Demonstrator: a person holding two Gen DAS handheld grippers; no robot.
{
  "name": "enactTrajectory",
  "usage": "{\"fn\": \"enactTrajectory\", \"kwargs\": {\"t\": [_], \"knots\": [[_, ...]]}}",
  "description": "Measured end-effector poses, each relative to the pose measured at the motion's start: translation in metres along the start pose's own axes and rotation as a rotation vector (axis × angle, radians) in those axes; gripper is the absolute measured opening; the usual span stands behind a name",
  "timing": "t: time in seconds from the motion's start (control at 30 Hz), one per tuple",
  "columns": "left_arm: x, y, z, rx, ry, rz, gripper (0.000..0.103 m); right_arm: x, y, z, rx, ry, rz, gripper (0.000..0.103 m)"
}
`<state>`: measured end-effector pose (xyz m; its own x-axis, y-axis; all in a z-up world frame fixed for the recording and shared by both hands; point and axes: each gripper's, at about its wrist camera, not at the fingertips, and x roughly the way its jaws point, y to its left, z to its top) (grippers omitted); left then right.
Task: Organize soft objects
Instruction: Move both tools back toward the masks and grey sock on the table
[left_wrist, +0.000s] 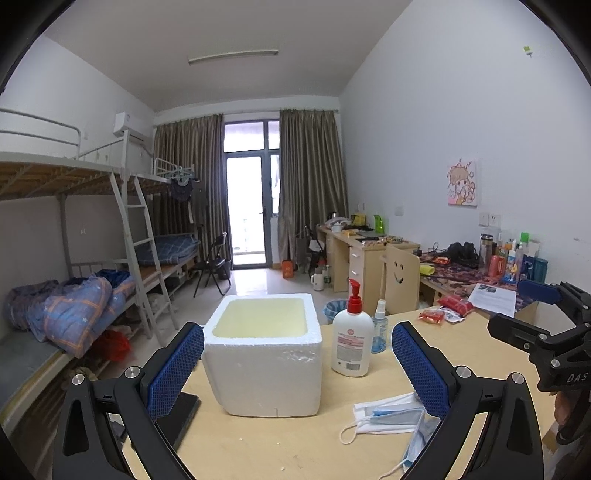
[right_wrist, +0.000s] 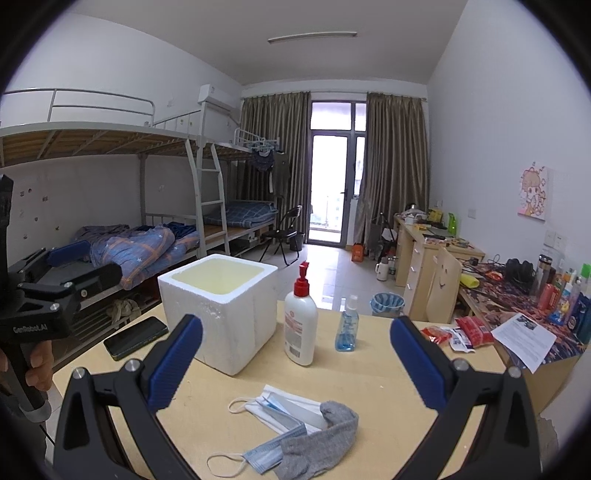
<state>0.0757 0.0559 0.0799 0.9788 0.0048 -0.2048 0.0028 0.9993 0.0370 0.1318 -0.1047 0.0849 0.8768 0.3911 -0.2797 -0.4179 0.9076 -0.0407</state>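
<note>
My left gripper (left_wrist: 297, 363): spread, empty, above the bench (left_wrist: 280, 439).
My right gripper (right_wrist: 295, 354): spread over masks (right_wrist: 284, 410), grey sock (right_wrist: 325, 435).
Foam box (right_wrist: 221, 310): open, upright.

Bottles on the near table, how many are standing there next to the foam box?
2. The white pump bottle with a red pump stands just right of the foam box; the small blue spray bottle stands right of that. More bottles crowd the far desk, uncounted.
</note>
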Motion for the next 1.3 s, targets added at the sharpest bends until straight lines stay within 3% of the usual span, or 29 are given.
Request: {"fn": "enactTrajectory", "kwargs": {"t": [0.6,1.3], "knots": [[-0.013,-0.024,-0.055,-0.019,-0.088,0.067,0.102,-0.022,-0.010,-0.049,0.070,-0.124,-0.136,0.103],[-0.010,-0.036,-0.102,-0.004,-0.046,0.036,0.102,-0.025,-0.020,-0.097,0.098,-0.054,-0.183,0.103]]}}
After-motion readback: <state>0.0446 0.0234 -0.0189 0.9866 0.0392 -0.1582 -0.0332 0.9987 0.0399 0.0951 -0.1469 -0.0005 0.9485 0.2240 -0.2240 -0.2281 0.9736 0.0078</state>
